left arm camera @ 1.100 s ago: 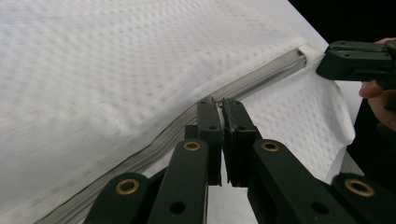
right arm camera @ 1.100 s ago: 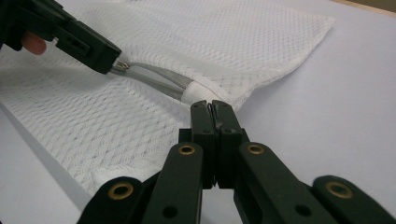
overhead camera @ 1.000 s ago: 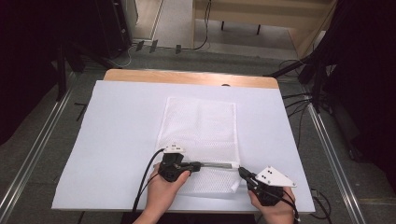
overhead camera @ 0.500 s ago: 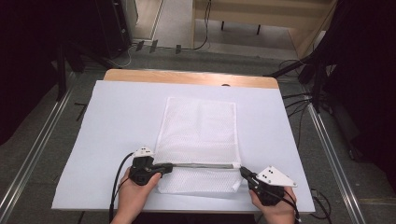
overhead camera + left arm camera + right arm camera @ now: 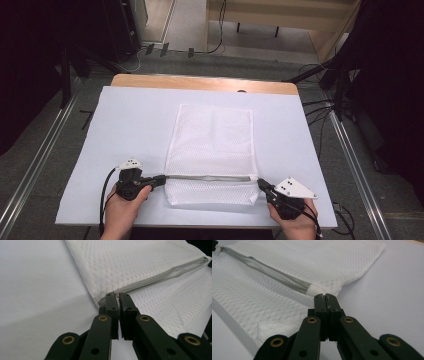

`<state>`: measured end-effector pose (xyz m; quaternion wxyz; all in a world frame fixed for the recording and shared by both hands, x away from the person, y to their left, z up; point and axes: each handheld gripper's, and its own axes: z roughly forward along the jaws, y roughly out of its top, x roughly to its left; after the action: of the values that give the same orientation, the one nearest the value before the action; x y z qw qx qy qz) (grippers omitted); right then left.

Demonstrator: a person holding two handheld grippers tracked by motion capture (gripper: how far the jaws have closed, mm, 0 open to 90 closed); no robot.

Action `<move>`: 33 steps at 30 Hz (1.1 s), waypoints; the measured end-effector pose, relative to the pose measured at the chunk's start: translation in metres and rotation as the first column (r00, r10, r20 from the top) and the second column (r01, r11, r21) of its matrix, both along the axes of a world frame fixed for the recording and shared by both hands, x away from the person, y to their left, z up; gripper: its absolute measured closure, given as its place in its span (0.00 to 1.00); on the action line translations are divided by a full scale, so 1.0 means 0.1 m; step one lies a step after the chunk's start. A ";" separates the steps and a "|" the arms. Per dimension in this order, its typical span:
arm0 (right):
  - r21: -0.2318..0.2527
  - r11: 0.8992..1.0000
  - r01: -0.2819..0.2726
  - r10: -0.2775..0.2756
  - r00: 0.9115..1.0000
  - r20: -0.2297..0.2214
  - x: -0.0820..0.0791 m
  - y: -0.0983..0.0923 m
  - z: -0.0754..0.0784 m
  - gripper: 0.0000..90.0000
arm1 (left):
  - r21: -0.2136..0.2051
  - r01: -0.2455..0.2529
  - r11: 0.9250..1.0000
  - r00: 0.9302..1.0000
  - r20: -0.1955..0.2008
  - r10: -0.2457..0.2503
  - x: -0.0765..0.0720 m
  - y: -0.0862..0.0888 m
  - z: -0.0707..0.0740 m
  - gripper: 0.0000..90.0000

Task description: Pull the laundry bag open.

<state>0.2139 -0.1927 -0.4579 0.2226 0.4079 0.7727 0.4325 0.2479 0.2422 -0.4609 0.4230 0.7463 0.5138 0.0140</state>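
High view, mesh bag (image 5: 210, 145) betw claws, left claw (image 5: 161, 180) pinching zip pull (image 5: 116, 295)

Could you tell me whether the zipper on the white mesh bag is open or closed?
Open: the zipper gapes along the mesh bag, its grey tapes parted in the right gripper view.
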 end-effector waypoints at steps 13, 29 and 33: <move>0.009 1.000 -0.004 0.004 1.000 -0.002 -0.01 -0.01 0.01 1.00 | 0.016 -0.006 1.000 1.000 0.017 0.006 -0.11 0.07 -0.05 0.98; 0.057 0.998 0.012 -0.012 1.000 0.002 0.02 -0.07 -0.01 0.79 | 0.022 -0.037 0.999 0.993 0.116 0.034 -0.19 0.03 -0.01 0.46; 0.065 0.997 0.040 -0.040 0.999 -0.006 0.04 -0.12 0.00 0.61 | 0.059 -0.068 0.996 0.981 0.184 0.056 -0.21 0.05 0.03 0.28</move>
<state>0.2182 -0.2046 -0.4582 0.2160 0.4313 0.7503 0.4522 0.2267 0.2468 -0.4578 0.4432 0.7388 0.4952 0.1120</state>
